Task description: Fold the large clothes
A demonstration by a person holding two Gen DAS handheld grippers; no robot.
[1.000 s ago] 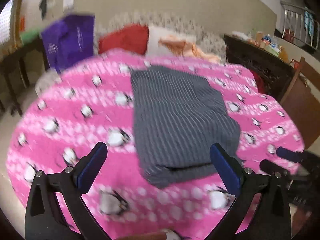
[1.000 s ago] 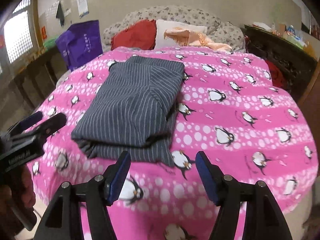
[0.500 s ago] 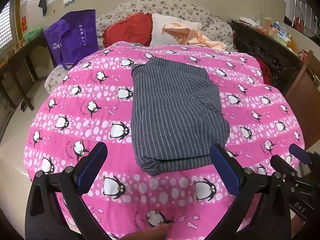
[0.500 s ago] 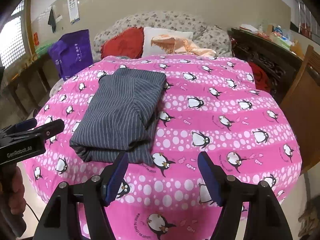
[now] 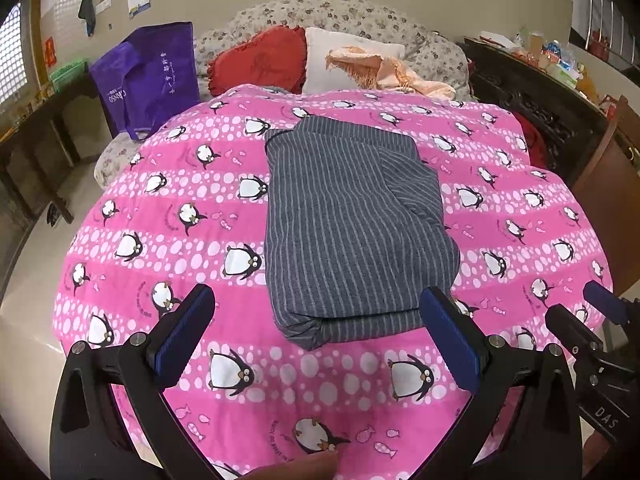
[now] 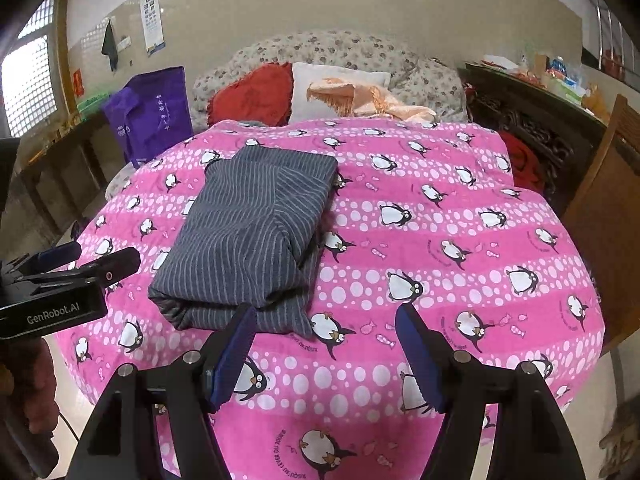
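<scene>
The garment (image 5: 352,224) (image 6: 252,236), grey with thin pale stripes, lay folded into a thick rectangular bundle on the pink penguin blanket (image 5: 160,216) (image 6: 460,248) that covered the bed. Its long axis ran from the near edge of the bed toward the pillows, and one folded layer on its right side sat slightly askew, with stripes running at a slant to the rest. The cloth looked soft and knitted, and its near end was rounded where the layers doubled over.

The left gripper (image 5: 320,334) hovered over the near edge of the bed with its blue-padded fingers (image 5: 184,332) spread wide and empty, clear of the bundle's near end. The right gripper (image 6: 326,354) hung just beside the bundle's near right corner, its fingers (image 6: 232,354) likewise released and grasping nothing.

Beyond the garment lay a red cushion (image 5: 260,60) (image 6: 252,96), a white pillow (image 5: 332,58) (image 6: 320,88) with a peach shawl (image 5: 384,70) (image 6: 368,100) draped on it, and a floral headboard (image 5: 340,16). A purple bag (image 5: 148,76) (image 6: 152,114) stood left of the bed, and a dark carved cabinet (image 5: 532,100) stood to its right.
</scene>
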